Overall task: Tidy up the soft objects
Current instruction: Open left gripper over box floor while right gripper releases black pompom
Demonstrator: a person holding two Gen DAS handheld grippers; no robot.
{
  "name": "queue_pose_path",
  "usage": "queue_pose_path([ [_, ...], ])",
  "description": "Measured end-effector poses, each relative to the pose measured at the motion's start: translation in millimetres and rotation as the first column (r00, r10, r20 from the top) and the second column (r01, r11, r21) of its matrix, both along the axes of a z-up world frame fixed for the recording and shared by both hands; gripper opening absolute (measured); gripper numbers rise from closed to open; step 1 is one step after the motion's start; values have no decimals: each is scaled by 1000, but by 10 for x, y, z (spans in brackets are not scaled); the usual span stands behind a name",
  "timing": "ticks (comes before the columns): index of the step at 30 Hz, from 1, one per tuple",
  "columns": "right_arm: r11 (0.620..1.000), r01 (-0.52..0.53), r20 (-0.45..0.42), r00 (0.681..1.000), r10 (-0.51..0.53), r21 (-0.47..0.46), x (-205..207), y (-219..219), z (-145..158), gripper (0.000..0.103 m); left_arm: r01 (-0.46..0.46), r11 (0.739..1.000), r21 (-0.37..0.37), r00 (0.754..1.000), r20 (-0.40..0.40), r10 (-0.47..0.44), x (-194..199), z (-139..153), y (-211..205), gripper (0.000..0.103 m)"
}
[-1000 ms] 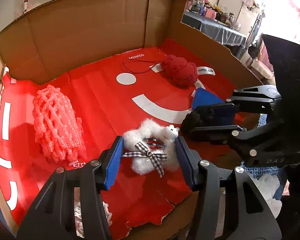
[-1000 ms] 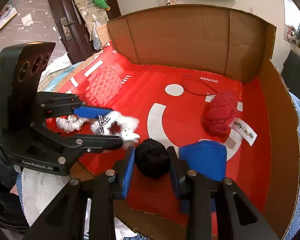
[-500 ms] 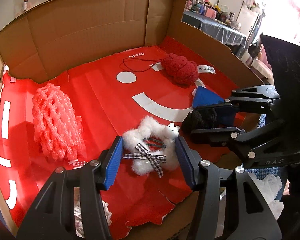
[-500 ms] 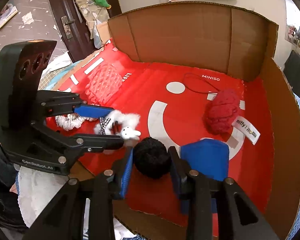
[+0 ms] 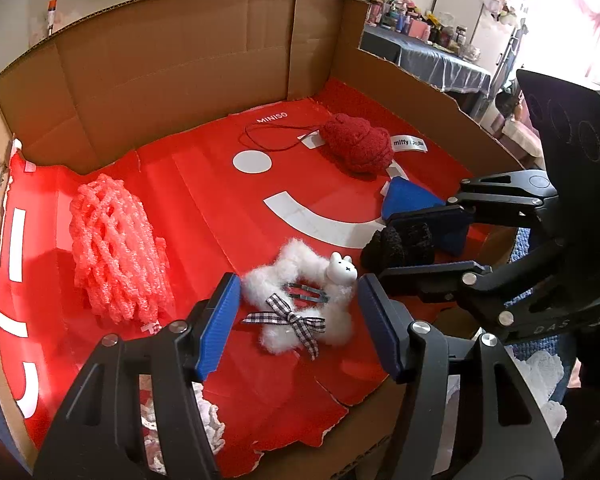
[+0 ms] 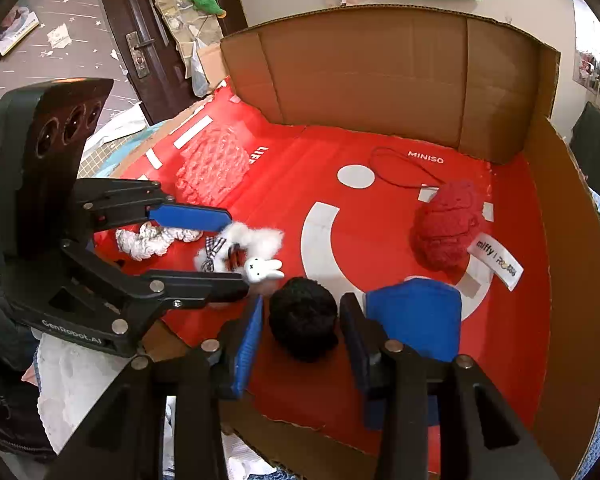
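A white fluffy scrunchie (image 5: 300, 300) with a checked bow and a small rabbit head lies on the red floor of the cardboard box (image 5: 188, 60). My left gripper (image 5: 296, 322) is open with its blue pads on either side of it, not touching; it also shows in the right wrist view (image 6: 236, 246). A black fuzzy ball (image 6: 303, 322) sits between the pads of my right gripper (image 6: 302, 320), which is open around it; it also shows in the left wrist view (image 5: 400, 244).
A pink foam net (image 5: 116, 248) lies at the left, a red knitted pouch (image 5: 358, 146) with a cord and tag at the back right, a blue cloth (image 6: 416, 316) beside the right gripper. A white lace scrunchie (image 6: 152, 240) lies near the front-left edge.
Both grippers have drawn back slightly. The left pads, which stood close against the white scrunchie, now stand apart from it. The right pads have loosened around the black ball.
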State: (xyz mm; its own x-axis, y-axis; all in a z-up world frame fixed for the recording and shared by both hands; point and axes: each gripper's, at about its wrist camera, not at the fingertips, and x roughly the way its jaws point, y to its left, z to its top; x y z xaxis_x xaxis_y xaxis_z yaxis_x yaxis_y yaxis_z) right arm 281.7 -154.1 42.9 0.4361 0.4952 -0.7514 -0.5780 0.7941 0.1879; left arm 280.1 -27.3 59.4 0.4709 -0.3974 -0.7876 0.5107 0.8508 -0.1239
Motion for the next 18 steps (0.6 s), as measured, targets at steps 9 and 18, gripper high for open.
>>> queue_pose_path([
  [9, 1000, 15, 13, 1000, -15, 16, -19, -45, 62, 52, -16, 1000, -14, 1000, 25, 16, -32, 90, 63, 66],
  [18, 998, 48, 48, 998, -50, 41, -109, -147, 239, 59, -47, 998, -30, 996, 69, 49, -133, 233, 130, 74],
])
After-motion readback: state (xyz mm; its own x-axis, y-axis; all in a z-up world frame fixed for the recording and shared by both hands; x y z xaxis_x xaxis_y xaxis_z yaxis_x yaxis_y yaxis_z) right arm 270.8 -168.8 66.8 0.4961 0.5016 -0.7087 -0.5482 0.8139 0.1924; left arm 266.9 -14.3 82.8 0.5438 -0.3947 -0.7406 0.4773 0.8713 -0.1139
